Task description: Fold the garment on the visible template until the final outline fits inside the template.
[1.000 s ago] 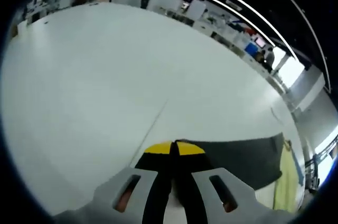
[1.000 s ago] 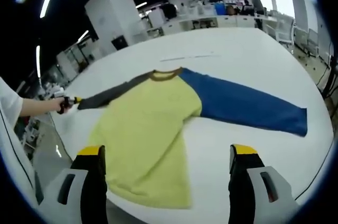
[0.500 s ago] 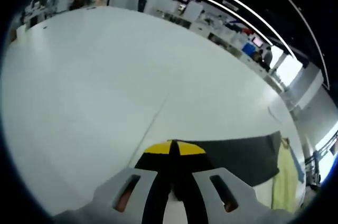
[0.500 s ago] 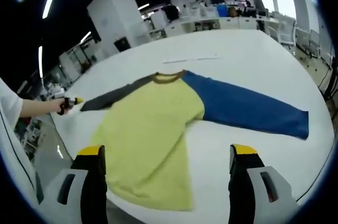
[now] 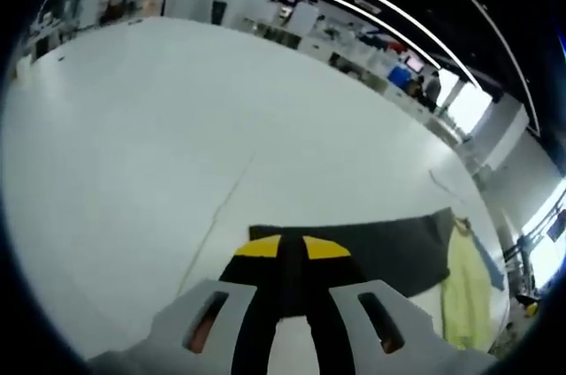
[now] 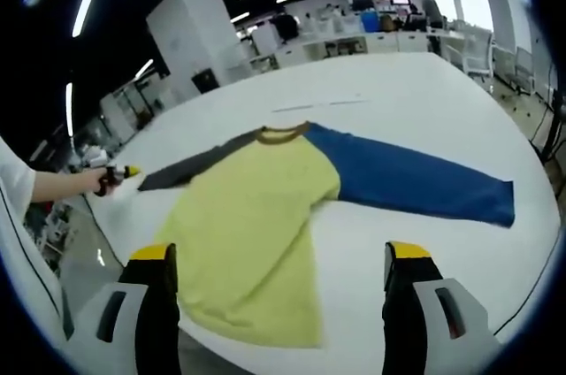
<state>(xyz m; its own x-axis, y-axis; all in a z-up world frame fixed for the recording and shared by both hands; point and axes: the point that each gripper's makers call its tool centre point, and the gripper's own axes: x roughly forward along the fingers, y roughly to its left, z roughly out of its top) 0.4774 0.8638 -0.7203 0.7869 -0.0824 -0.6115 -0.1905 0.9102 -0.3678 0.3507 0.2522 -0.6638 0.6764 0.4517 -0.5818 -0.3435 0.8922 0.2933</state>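
The garment is laid spread on the white surface, directly ahead of the right tongs. A risk is judged: the grey sleeve may be dragged off the surface edge if pulled outward further. The left tongs are pressed together, pinching the sleeve's cuff. The right tongs are held spread wide, touching nothing.

Shirt flat on table, R gripper jaws apart.
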